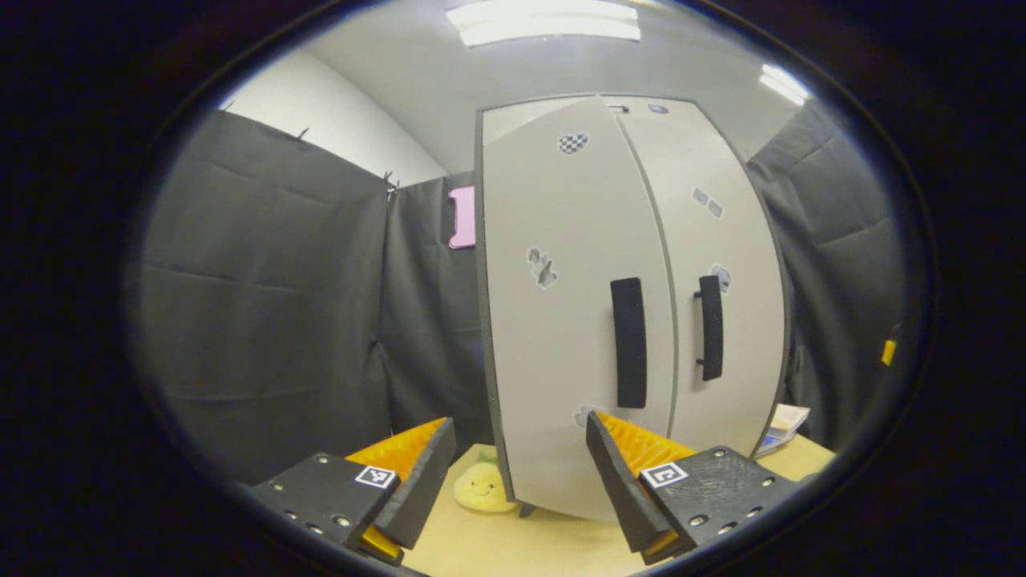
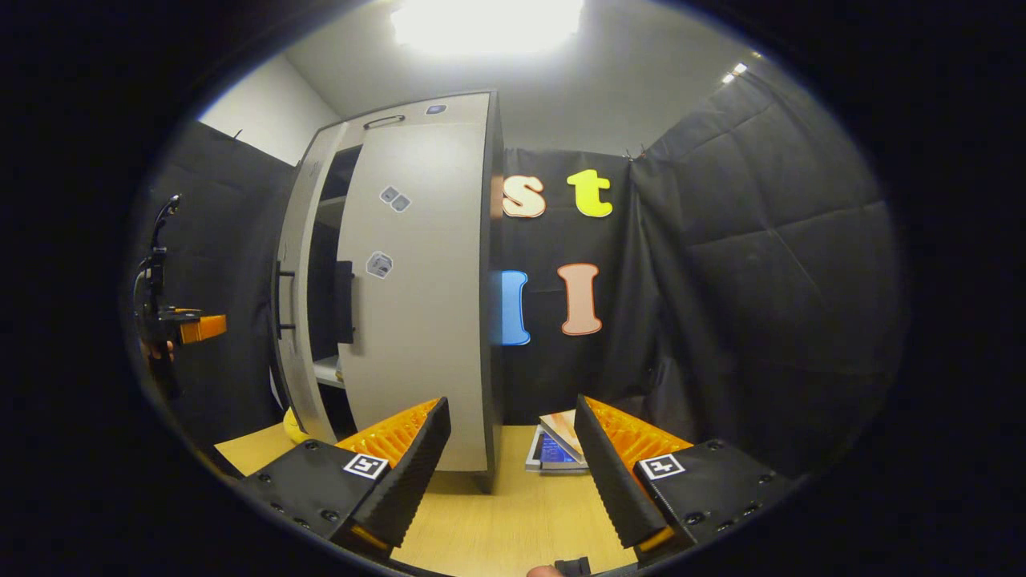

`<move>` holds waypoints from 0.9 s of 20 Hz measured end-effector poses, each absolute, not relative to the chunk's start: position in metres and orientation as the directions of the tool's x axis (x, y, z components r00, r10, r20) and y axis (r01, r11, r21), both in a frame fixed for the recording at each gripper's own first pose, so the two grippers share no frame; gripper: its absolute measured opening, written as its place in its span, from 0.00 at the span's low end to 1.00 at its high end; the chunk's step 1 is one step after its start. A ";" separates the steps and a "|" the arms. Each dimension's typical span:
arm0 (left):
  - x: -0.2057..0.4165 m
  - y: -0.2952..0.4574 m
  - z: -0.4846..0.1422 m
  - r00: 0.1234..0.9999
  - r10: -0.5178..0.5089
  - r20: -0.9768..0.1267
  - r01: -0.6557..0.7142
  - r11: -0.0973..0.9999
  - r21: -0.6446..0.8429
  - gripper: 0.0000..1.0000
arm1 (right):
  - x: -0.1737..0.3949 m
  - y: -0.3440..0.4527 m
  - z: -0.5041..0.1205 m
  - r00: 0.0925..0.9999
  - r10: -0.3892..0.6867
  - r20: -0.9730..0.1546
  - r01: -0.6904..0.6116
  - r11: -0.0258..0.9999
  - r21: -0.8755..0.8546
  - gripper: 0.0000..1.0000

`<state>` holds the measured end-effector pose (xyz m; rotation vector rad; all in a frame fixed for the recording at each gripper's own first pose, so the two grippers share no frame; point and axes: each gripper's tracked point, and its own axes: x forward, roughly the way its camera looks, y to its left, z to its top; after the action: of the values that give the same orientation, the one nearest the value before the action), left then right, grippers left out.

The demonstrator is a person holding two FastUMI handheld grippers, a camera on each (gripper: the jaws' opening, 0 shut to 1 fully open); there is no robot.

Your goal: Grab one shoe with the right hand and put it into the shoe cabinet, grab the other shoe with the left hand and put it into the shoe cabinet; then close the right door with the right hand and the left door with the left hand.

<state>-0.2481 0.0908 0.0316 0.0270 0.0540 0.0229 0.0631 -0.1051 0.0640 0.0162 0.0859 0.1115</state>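
Observation:
The pale grey shoe cabinet (image 1: 561, 264) stands on the table right in front of my left gripper (image 1: 519, 422), which is open with nothing between its fingers. The cabinet's left door (image 1: 553, 336) stands slightly ajar, its edge proud of the right door (image 1: 721, 240), which looks flush. Each door carries a black handle (image 1: 629, 343). In the right gripper view the cabinet (image 2: 417, 296) appears from its right side, with a dark gap (image 2: 325, 304) and a shelf showing behind the left door (image 2: 292, 320). My right gripper (image 2: 511, 403) is open and holds nothing. The left gripper (image 2: 188, 327) hangs at the far left.
A yellow plush toy (image 1: 483, 486) lies on the wooden table (image 1: 513, 545) at the cabinet's left foot. A small stack of booklets (image 2: 553, 449) lies on the table to the cabinet's right. Black cloth walls close in on all sides.

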 end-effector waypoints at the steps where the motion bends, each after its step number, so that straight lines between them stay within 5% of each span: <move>1: -0.257 0.095 0.034 0.998 0.017 -0.053 -0.014 0.999 0.041 0.94 | 0.059 -0.100 0.067 0.991 0.111 -0.081 -0.110 0.994 0.019 0.98; 3: -0.278 0.108 0.039 0.999 0.008 -0.048 -0.005 0.999 0.052 0.89 | 0.050 -0.088 0.074 0.991 0.112 -0.067 -0.112 0.994 0.009 0.98; 6: -0.308 0.123 0.041 0.999 -0.007 -0.047 0.009 0.999 0.038 1.00 | 0.035 -0.073 0.081 0.992 0.110 -0.055 -0.110 0.994 0.004 0.98; 14: -0.364 0.161 0.030 0.998 0.011 -0.063 -0.010 1.000 0.028 1.00 | -0.004 -0.056 0.092 0.995 0.099 -0.028 -0.099 0.995 -0.011 0.98; 18: -0.380 0.171 0.021 0.997 0.021 -0.073 -0.020 1.000 0.025 0.94 | -0.014 -0.059 0.093 0.996 0.083 -0.024 -0.083 0.996 -0.009 0.97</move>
<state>-0.3798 0.1712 0.0214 0.0238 0.0730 0.0206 -0.0142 -0.0588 0.0928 -0.0105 0.0236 0.0832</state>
